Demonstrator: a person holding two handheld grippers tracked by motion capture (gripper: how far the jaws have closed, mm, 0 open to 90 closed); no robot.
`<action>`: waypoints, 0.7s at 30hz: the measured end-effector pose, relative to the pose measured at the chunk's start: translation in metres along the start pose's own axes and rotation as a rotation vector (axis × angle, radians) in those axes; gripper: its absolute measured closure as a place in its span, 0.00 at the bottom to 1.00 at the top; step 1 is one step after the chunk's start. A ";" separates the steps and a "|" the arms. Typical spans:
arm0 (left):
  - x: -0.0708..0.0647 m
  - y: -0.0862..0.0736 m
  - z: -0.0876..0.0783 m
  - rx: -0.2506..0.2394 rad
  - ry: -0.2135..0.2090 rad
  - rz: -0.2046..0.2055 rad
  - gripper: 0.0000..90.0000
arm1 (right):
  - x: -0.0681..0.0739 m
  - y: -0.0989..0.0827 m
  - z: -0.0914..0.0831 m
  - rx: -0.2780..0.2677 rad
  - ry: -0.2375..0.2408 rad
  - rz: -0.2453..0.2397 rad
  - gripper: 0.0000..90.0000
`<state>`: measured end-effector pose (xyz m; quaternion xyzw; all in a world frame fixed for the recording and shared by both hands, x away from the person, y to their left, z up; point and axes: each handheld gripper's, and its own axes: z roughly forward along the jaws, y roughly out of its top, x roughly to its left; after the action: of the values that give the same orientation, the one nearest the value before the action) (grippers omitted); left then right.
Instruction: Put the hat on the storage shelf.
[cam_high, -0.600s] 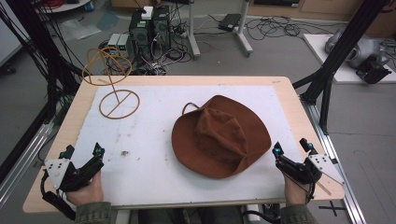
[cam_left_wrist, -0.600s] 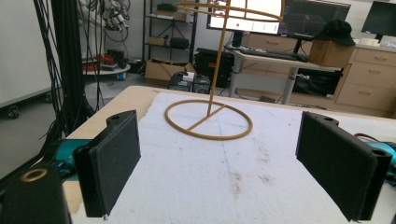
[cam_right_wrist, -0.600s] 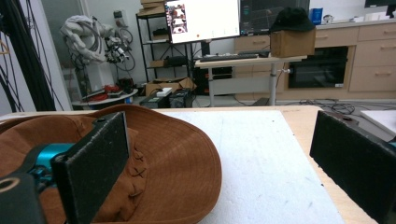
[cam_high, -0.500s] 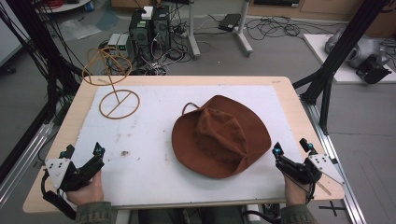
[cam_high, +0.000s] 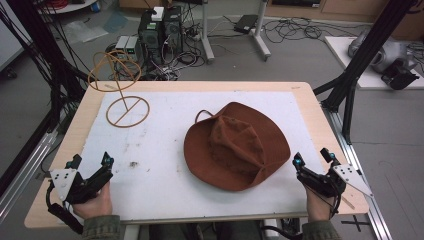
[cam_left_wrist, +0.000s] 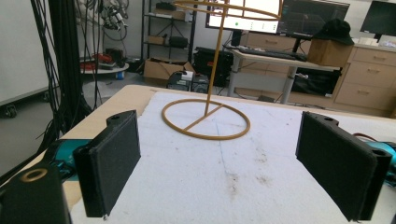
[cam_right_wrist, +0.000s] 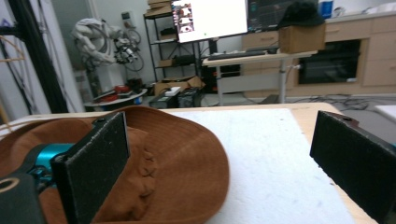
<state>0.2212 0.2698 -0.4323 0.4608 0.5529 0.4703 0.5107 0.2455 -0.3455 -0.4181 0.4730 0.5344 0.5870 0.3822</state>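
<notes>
Nothing has moved since the earlier frames. Left tool (cam_high: 90, 162) and right tool (cam_high: 311, 157), jaws wide and empty, sit at the tabletop's (cam_high: 300, 107) near corners; the brown hat (cam_high: 235, 146) lies just beside the right tool, wire stand (cam_high: 120, 90) far-left.

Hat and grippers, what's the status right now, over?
Left gripper open, right gripper open, both empty. Brown hat flat on white mat, untouched. Wire stand far-left, nothing between.
</notes>
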 end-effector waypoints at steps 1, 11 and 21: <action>0.000 0.000 0.000 0.001 0.001 -0.002 0.16 | 0.002 0.002 0.001 0.008 0.013 0.007 0.04; 0.002 0.000 0.000 0.011 0.001 -0.012 0.16 | 0.038 0.015 0.027 0.253 0.232 -0.126 0.05; 0.006 0.000 -0.001 0.005 0.012 -0.035 0.16 | 0.072 -0.002 0.065 0.660 0.319 -0.215 0.05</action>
<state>0.2199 0.2754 -0.4333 0.4495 0.5651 0.4627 0.5143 0.2897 -0.2591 -0.4111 0.4148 0.7940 0.4060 0.1805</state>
